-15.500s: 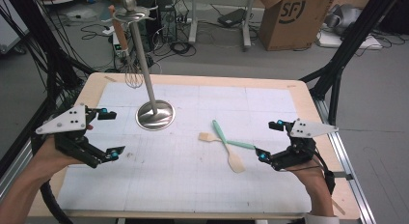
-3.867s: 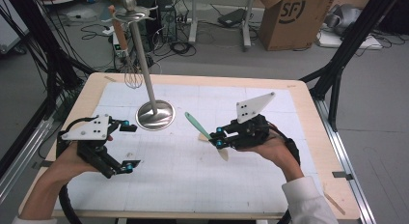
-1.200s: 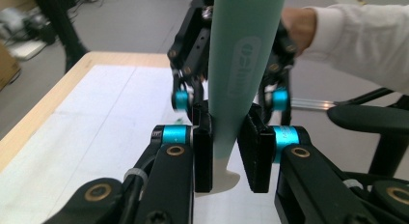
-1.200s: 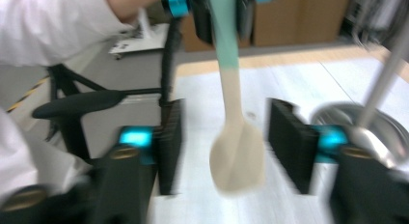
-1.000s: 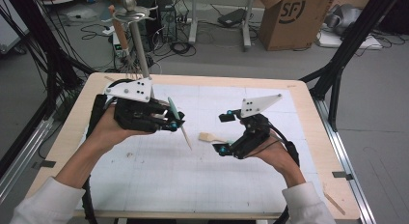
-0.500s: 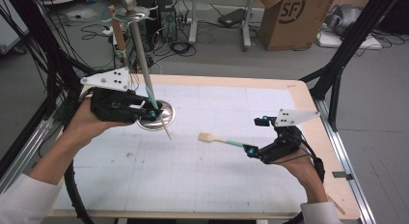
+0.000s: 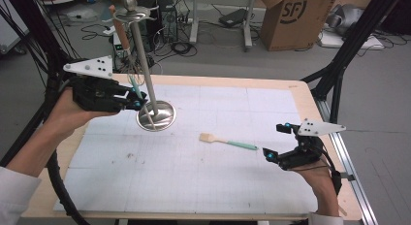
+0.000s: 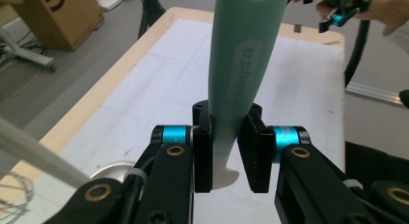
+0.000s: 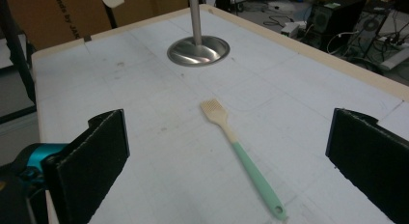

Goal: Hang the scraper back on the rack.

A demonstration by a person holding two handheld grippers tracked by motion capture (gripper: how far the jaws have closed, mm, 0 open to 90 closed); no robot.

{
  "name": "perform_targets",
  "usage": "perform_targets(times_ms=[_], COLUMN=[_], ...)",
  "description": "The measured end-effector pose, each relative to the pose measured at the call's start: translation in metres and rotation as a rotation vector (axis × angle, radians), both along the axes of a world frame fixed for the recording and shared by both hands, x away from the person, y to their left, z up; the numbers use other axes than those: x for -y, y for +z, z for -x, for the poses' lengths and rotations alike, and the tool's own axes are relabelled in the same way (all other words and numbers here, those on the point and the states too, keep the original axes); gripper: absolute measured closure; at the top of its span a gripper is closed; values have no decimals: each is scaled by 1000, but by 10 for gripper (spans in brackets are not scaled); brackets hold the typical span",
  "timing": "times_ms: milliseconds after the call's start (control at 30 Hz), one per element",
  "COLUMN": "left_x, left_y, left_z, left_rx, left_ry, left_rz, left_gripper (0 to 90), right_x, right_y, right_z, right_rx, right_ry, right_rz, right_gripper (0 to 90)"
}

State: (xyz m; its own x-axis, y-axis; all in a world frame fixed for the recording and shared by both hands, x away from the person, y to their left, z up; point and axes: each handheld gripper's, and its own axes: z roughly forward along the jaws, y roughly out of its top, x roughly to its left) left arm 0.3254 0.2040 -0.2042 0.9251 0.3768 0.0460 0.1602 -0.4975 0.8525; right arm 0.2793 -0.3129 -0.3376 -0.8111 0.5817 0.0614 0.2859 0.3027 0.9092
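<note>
High view, "SF" cardboard box [image 7: 291, 19], left gripper [image 7: 137, 100] clamping mint spatula [image 8: 241, 74]

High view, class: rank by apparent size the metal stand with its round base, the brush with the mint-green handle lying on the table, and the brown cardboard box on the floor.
1. Metal stand, tallest overall.
2. Brown cardboard box: close to the stand in bulk, and it sits farther back, so this order is unsure.
3. Brush with the mint-green handle, clearly smallest.
</note>
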Motion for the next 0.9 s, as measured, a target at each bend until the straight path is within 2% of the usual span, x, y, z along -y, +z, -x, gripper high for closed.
perform_targets(times_ms=[100, 233, 333, 533, 633, 900], left_x=[-3, -5, -7, -11, -14, -20], left_y=[4, 12, 18, 30, 31, 33], left_z=[-2, -5, -8, -14, -19, -28], left_rx=[-7, -2, -4, -4, -8, -17], left_ry=[21, 47, 65, 108, 126, 157], left_rz=[9, -14, -21, -38, -44, -44], left_gripper=[768, 768, 768, 768, 768, 768], right_x=[3, 5, 5, 8, 10, 16], right_y=[-4, -11, -14, -20, -22, -22], right_z=[1, 2, 4, 11, 12, 10], right_rx=[-10, -25, -11, -7, -8, 2], right_ry=[-19, -33, -37, -33, -18, -30], right_rz=[16, 33, 37, 15, 12, 0], right_gripper=[3, 3, 3, 3, 3, 3])
